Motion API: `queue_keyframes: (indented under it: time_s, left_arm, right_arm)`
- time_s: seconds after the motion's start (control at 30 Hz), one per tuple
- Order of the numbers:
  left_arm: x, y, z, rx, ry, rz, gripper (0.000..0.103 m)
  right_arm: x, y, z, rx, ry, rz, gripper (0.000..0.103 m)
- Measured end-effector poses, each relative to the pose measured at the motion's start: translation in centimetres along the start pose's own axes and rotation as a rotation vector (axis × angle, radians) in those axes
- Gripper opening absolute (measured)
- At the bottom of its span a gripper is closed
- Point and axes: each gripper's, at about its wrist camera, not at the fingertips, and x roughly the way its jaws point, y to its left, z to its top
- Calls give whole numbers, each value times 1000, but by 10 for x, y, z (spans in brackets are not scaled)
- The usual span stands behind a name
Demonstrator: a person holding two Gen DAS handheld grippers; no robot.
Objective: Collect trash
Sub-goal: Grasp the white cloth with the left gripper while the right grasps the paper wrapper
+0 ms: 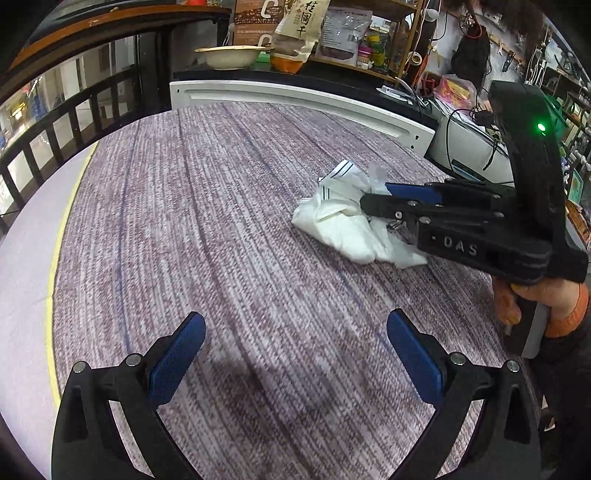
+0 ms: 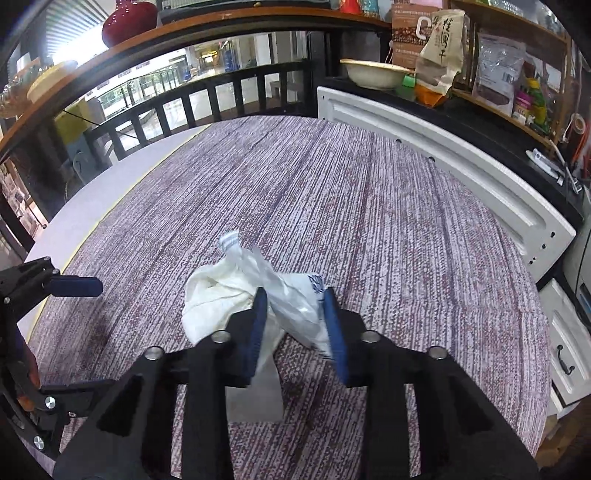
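Note:
A crumpled wad of white paper and clear plastic trash [image 1: 332, 221] [image 2: 210, 295] lies on the purple-white woven tablecloth [image 1: 221, 221]. My right gripper [image 2: 295, 314] has its blue pads pressed on the wad's right part, with plastic pinched between them. In the left wrist view the right gripper [image 1: 373, 195] comes in from the right, held by a hand in an orange sleeve [image 1: 565, 306]. My left gripper [image 1: 295, 315] stands open and wide over bare cloth, nearer than the wad and to its left. It shows at the left edge of the right wrist view [image 2: 103, 336].
A pale flat sheet [image 2: 255, 398] lies on the cloth under my right gripper. A white panel [image 1: 295, 96] borders the table's far side, with a bowl [image 1: 229, 57] and snack bags [image 1: 299, 33] on the counter behind. A black railing [image 1: 55, 122] runs at left, a white drawer cabinet [image 2: 569, 354] at right.

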Motion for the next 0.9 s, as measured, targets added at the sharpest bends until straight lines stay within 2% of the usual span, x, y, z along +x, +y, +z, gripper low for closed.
queue_keyframes:
  time_s: [0.17,0.5,0.6,0.67,0.73,0.77,0.87,0.9]
  left_arm:
    - [11,-9,11,-6,6,-27,97]
    - [40,-19,40,-114,27,-76,97]
    - [48,-25,44,-114,22,-51,96]
    - [54,-34,46,-75,19,-15,92]
    - [58,-46,46,-3,22,39,76]
    - [60,-52,45,34,22,78,72]
    - [60,-59,45,59,9,101,58]
    - [59,-59,44,59,8,102,50]
  right_arm:
    - [-26,-4,-6,23,-75,-31,27]
    - [-75,-21,-30,80,-130,-116,27]
    - [-88,-24,-38,90,-153,-125,27]
    - [-96,-27,-44,103,-163,-134,27]
    - [-105,-32,-52,127,-164,-150,27]
    - [-108,-35,-56,143,-168,-159,27]
    - [-119,-43,-67,175,-180,-167,27]
    - [-123,-45,-71,188,-183,-172,27]
